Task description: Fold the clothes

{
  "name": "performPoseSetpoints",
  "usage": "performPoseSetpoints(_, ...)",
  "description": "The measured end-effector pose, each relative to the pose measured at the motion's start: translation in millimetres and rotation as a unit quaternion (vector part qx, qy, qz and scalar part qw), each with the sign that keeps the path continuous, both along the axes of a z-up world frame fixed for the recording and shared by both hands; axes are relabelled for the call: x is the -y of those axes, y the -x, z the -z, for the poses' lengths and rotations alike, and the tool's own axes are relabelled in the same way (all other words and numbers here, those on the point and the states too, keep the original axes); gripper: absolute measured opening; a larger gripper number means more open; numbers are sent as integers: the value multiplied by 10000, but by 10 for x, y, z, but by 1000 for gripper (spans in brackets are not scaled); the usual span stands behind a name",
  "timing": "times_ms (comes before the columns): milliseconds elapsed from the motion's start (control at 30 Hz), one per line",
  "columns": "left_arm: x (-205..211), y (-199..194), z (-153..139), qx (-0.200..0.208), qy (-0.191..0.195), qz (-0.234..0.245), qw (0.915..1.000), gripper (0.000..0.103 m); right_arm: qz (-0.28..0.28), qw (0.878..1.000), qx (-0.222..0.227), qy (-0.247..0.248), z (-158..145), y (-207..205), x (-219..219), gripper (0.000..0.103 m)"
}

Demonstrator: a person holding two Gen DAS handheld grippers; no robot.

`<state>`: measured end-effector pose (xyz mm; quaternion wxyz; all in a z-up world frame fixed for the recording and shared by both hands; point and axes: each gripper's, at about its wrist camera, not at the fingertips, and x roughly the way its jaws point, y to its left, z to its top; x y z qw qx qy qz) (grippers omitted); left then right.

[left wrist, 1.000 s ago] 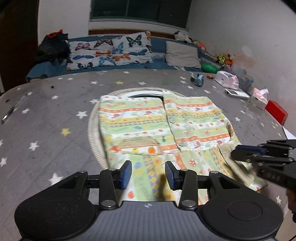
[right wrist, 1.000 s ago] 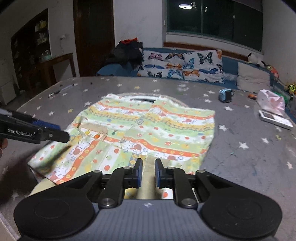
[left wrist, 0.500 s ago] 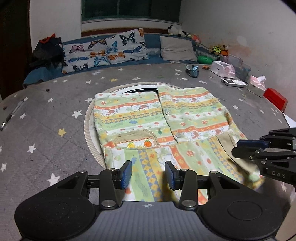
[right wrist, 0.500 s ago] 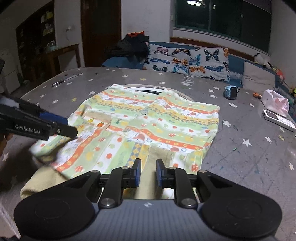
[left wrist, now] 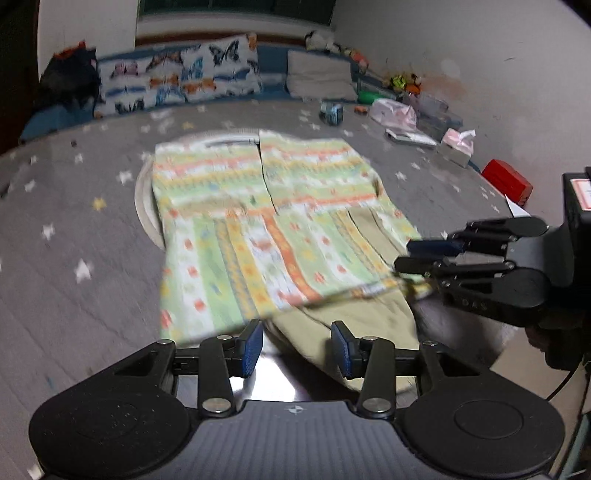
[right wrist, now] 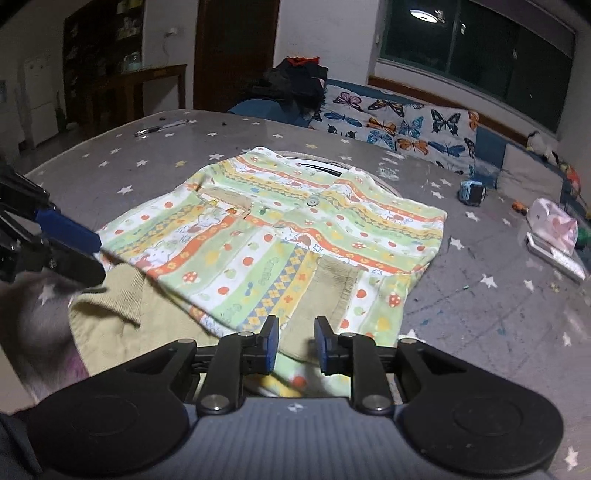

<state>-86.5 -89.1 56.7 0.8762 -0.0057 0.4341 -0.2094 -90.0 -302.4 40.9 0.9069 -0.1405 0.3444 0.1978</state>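
A grey star-patterned table (right wrist: 480, 314) fills the foreground. Behind it runs a blue bench seat (right wrist: 491, 142) with butterfly-print cushions (right wrist: 402, 125) and a plain grey pillow (left wrist: 317, 79). A dark window (right wrist: 480, 51) reflects a ceiling lamp (right wrist: 423, 14). A dark wooden door (right wrist: 236, 55) stands beside white walls (left wrist: 461, 44), with a shelving unit (right wrist: 99, 55) further left.

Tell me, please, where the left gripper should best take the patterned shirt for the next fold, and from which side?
Probably the near hem of the patterned shirt, where the cloth lifts off the grey star cover and shows its plain inside. The left gripper can slide in low from the near edge, its fingers apart around that free edge. Elsewhere the shirt lies flat.
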Motion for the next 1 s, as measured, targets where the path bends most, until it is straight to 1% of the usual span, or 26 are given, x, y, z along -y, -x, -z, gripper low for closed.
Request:
performPoseSetpoints(33,9,5,19,-68,40,-16,10000,44,-34,10000,32,59,-11,36,6,29)
performPoseSetpoints(100,19,-2,71,-252,114,-45,9996,45,-101,9998,88,170,-28,109,19,36)
performPoseSetpoints(200,25,-38,149,-535,287,-17,9982,42,-287,9987,171,372,-39,219,29,37)
performPoseSetpoints(233,26,-50,172,-626,347,-2,9974,38,-349,9982,199,447,-38,253,31,40)
performPoseSetpoints(267,25,-58,188,-692,423,41,9967,27,-404,9976,223,514,-36,283,31,42)
performPoseSetpoints(333,29,-80,193,-761,540,102,9956,18,-576,9958,264,658,-25,352,27,44)
performPoseSetpoints(367,31,-94,178,-762,591,127,9953,11,-677,9945,287,741,-15,389,21,45)
performPoseSetpoints(433,29,-129,124,-737,696,164,9947,11,-872,9914,352,910,18,445,-3,53)
performPoseSetpoints(533,-6,-237,-48,-602,899,170,9940,10,-1160,9860,467,1106,66,503,-56,55)
performPoseSetpoints(600,-42,-337,-174,-511,1059,166,9929,10,-1309,9835,519,1137,87,509,-97,58)
performPoseSetpoints(733,-93,-567,-342,-445,1320,194,9901,10,-1440,9821,653,1022,106,466,-181,59)
performPoseSetpoints(833,-83,-691,-380,-459,1392,251,9889,10,-1457,9810,881,926,109,406,-258,59)
performPoseSetpoints(900,-89,-734,-369,-498,1439,286,9879,10,-1414,9812,1012,834,108,347,-299,56)
performPoseSetpoints(967,-103,-746,-342,-534,1433,325,9877,11,-1364,9836,995,630,96,268,-316,49)
performPoseSetpoints(1000,-114,-733,-325,-534,1409,353,9879,11,-1338,9856,914,480,81,219,-310,39)
